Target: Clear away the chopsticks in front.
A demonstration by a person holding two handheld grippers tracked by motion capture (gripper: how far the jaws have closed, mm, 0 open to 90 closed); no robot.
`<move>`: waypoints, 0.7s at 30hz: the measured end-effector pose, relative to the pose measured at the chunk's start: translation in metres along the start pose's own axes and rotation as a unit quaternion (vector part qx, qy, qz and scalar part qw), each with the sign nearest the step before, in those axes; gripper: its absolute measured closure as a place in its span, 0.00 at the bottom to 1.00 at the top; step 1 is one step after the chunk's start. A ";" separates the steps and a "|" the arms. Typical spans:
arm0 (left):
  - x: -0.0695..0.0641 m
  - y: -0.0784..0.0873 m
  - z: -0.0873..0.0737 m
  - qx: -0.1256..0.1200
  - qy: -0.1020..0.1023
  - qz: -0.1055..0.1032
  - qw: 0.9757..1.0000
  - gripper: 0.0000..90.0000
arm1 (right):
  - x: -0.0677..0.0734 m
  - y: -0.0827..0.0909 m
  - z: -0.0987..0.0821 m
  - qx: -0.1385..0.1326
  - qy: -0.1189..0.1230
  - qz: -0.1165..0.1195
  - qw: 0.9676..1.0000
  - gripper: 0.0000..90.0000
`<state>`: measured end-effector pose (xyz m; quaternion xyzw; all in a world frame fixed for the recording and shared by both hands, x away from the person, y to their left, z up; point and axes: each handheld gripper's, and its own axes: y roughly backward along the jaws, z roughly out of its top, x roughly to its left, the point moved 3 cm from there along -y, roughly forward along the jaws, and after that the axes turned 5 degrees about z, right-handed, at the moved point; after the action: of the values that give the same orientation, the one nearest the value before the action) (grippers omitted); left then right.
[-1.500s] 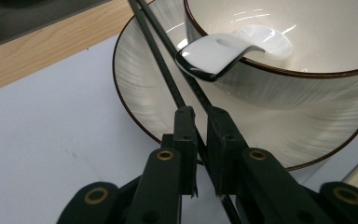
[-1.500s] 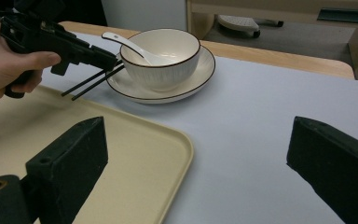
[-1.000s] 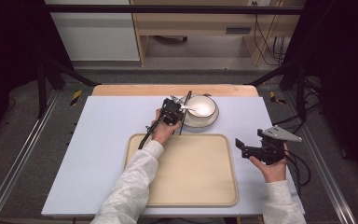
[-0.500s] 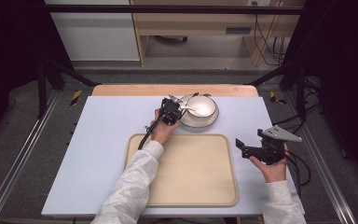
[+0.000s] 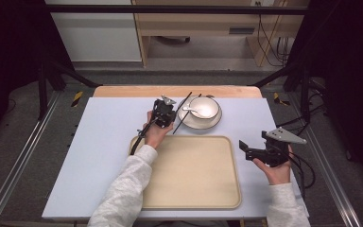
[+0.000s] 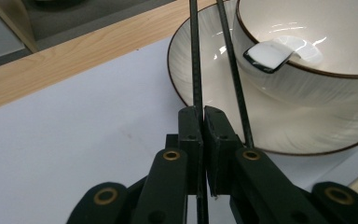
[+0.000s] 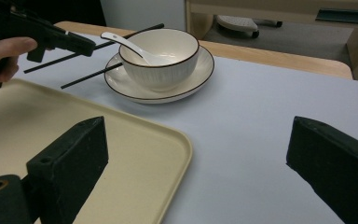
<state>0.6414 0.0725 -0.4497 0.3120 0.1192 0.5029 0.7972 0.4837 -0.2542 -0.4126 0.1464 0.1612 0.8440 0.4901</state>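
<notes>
My left gripper (image 5: 169,111) (image 6: 204,116) is shut on a thin black chopstick (image 6: 196,60) (image 7: 130,33), holding it just left of the white bowl (image 5: 205,108) (image 7: 161,51). A second black chopstick (image 6: 235,93) (image 7: 88,77) leans on the rim of the white plate (image 5: 199,126) (image 6: 200,70) under the bowl. In the bowl lies a white spoon (image 5: 190,109) (image 6: 268,55) (image 7: 121,41). Right of the beige tray (image 5: 194,179) (image 7: 135,140), my right gripper (image 5: 244,149) (image 7: 196,163) stands open with nothing between its jaws.
A pale blue mat (image 5: 108,142) covers the table, with a wooden strip (image 5: 170,91) along the far edge. Metal rails (image 5: 23,156) run along both sides. A cabinet and cables stand on the floor beyond the table.
The left gripper has drawn back to the left, away from the bowl, and risen slightly with the chopstick in its jaws. The right gripper has stayed where it was.
</notes>
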 end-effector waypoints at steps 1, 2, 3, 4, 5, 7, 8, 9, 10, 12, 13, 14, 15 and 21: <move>0.002 0.003 -0.002 0.000 0.000 0.003 1.000 0.95 | 0.000 0.000 0.000 -0.001 -0.003 0.001 1.000 0.06; 0.003 0.006 -0.003 -0.001 0.003 0.003 1.000 0.95 | 0.000 0.000 0.000 -0.001 -0.002 0.001 1.000 0.06; 0.004 0.010 -0.005 -0.003 0.005 0.002 1.000 0.95 | 0.000 0.001 0.000 -0.001 -0.002 0.000 1.000 0.06; 0.005 0.013 -0.007 -0.004 0.005 0.005 1.000 0.95 | 0.000 0.001 0.000 -0.001 -0.002 0.000 1.000 0.06; 0.006 0.016 -0.009 -0.005 0.007 0.006 1.000 0.95 | 0.000 0.001 0.000 -0.001 -0.001 -0.001 1.000 0.06; 0.008 0.023 -0.014 -0.007 0.010 0.008 1.000 0.95 | 0.000 0.001 0.000 -0.002 -0.002 -0.001 1.000 0.06; 0.010 0.027 -0.016 -0.008 0.012 0.010 1.000 0.95 | 0.000 0.002 0.000 -0.003 -0.004 -0.001 1.000 0.06; 0.011 0.030 -0.018 -0.010 0.017 0.010 1.000 0.95 | 0.000 0.002 0.000 -0.004 -0.004 -0.001 1.000 0.06; 0.013 0.034 -0.021 -0.011 0.020 0.011 1.000 0.95 | 0.000 0.002 0.000 -0.003 -0.003 -0.001 1.000 0.06; 0.015 0.042 -0.026 -0.014 0.027 0.012 0.999 0.95 | 0.000 0.002 0.000 -0.002 -0.002 -0.002 1.000 0.06; 0.015 0.042 -0.026 -0.014 0.027 0.012 0.999 0.95 | 0.000 0.002 0.000 -0.002 -0.002 -0.002 1.000 0.06; 0.016 0.046 -0.028 -0.017 0.030 0.012 0.999 0.95 | 0.001 0.001 0.000 -0.001 -0.001 -0.001 1.000 0.06; 0.018 0.055 -0.033 -0.021 0.032 0.018 0.999 0.95 | 0.001 0.001 0.000 -0.001 -0.002 -0.001 1.000 0.06; 0.021 0.081 -0.049 -0.028 0.053 0.027 0.998 0.95 | 0.001 0.002 0.000 0.000 -0.001 -0.001 1.000 0.06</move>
<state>0.5675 0.1338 -0.4346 0.2661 0.1386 0.5430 0.7843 0.4816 -0.2539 -0.4122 0.1472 0.1609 0.8434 0.4911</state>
